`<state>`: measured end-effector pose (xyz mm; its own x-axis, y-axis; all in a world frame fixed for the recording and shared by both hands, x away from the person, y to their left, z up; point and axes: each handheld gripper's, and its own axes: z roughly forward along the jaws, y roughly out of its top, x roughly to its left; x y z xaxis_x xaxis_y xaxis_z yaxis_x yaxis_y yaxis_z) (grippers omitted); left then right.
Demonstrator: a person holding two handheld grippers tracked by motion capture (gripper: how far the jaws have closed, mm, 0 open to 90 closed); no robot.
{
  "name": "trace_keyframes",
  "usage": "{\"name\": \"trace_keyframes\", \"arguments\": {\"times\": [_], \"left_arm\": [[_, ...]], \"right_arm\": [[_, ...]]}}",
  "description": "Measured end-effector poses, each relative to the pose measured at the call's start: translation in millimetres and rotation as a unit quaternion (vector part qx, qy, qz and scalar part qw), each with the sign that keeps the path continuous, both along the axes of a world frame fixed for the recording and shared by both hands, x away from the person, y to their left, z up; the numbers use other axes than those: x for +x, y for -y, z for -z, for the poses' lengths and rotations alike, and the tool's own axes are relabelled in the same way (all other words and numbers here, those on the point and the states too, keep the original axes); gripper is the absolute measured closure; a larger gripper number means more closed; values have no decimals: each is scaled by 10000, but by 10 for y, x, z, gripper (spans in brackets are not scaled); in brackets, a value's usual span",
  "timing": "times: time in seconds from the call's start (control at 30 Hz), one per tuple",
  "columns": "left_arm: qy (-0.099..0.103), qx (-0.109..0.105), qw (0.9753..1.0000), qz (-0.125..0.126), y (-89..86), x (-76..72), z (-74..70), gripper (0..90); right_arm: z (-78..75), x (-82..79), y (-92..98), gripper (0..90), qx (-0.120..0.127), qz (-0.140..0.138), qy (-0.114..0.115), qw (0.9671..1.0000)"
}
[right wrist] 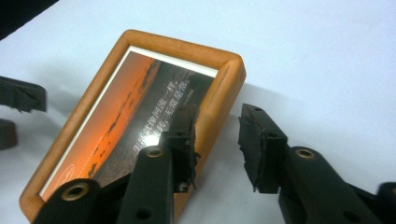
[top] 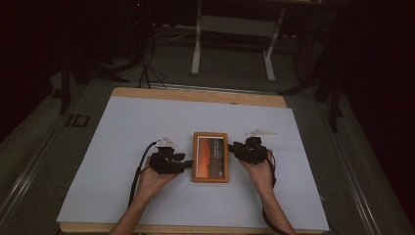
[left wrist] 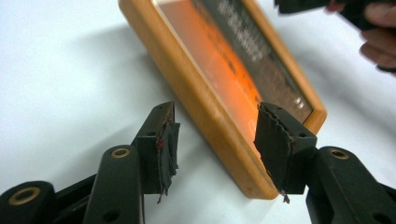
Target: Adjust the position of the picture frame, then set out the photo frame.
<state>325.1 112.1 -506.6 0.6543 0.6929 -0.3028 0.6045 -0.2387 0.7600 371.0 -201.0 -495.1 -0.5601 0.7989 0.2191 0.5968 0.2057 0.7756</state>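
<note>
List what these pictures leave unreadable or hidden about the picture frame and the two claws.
- Picture frame, high view: printed text too small to read.
- Frame's far end, left gripper view: cut off by the top edge and blurred.
- Frame's right rail, right gripper view: partly hidden behind the right claw.
- Left claw: whether its pads touch the frame cannot be told.

Wooden picture frame (top: 210, 156) is lying flat, face up on the white table cover, showing an orange sunset print with text.
</note>
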Motion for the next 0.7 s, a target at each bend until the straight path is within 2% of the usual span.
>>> {"name": "trace_keyframes", "arguments": {"times": [0.1, 0.23, 0.37, 0.4, 0.5, 0.63, 0.7], "left_arm": [[225, -36, 9997, 14, -30, -57, -54, 489], [349, -31, 9994, 14, -58, -101, -86, 490], [345, -74, 9994, 27, -89, -128, -93, 489], [332, -146, 9993, 34, -102, -133, -96, 489], [353, -180, 9992, 37, -115, -143, -103, 489], [386, -219, 9990, 71, -102, -164, -110, 489], [398, -154, 9990, 109, -78, -172, -104, 489]], "right_arm": [[-24, 3, -18, 706, -69, -69, 53, 9999], [-40, 18, -102, 739, -156, -176, 154, 9996], [-26, 54, -211, 811, -302, -281, 321, 9986], [-26, 64, -229, 833, -319, -287, 330, 9985], [-37, 112, -289, 891, -425, -273, 462, 9977], [-54, 174, -325, 898, -439, -244, 568, 9971], [-45, 208, -338, 899, -446, -244, 538, 9973]]}}
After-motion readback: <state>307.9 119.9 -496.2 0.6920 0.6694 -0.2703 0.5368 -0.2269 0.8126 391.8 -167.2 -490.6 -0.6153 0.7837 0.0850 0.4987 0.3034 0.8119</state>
